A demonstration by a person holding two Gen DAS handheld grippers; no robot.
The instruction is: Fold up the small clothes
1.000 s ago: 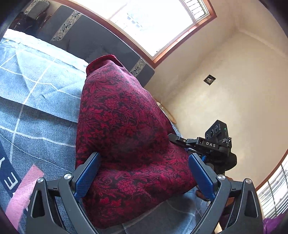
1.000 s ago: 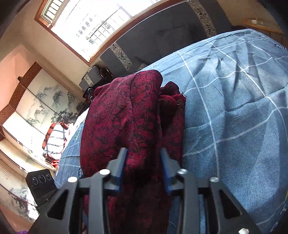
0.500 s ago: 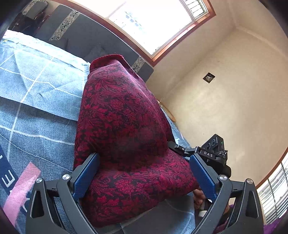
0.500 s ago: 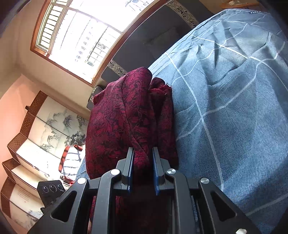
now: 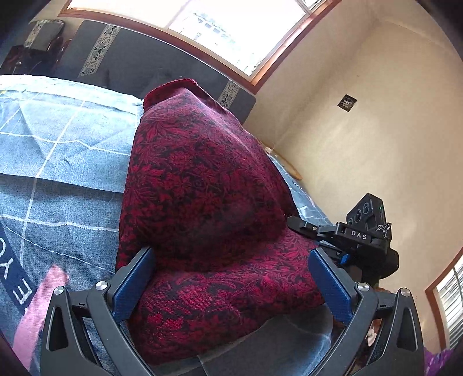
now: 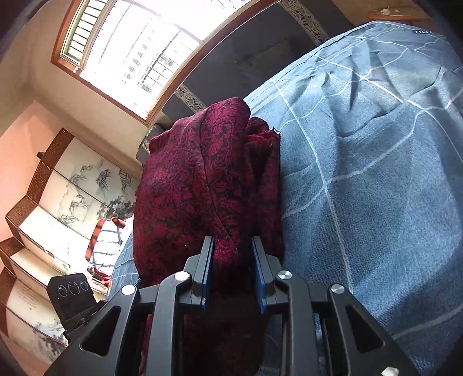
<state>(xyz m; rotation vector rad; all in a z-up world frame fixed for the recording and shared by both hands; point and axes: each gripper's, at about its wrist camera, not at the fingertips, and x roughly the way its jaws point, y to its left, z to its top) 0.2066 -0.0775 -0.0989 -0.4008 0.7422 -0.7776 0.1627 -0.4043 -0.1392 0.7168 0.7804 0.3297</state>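
Observation:
A dark red floral-patterned garment (image 5: 202, 202) is bunched up over the blue bedspread (image 5: 58, 162). My left gripper (image 5: 228, 277) is open, its blue pads (image 5: 133, 280) wide apart on either side of the cloth's near fold. In the right wrist view the same garment (image 6: 202, 188) hangs as a lifted ridge, and my right gripper (image 6: 233, 260) is shut on a fold of it. The right gripper's body also shows in the left wrist view (image 5: 358, 234), at the garment's right edge.
The blue bedspread (image 6: 376, 173) with white grid lines spreads to the right. A dark headboard (image 5: 139, 63) and a bright window (image 5: 231, 26) lie behind. A painted folding screen (image 6: 58, 202) and a striped cloth (image 6: 107, 240) stand at the left.
My right gripper closed from half open onto the garment's fold and lifted it. My left gripper stayed open around the cloth and barely shifted.

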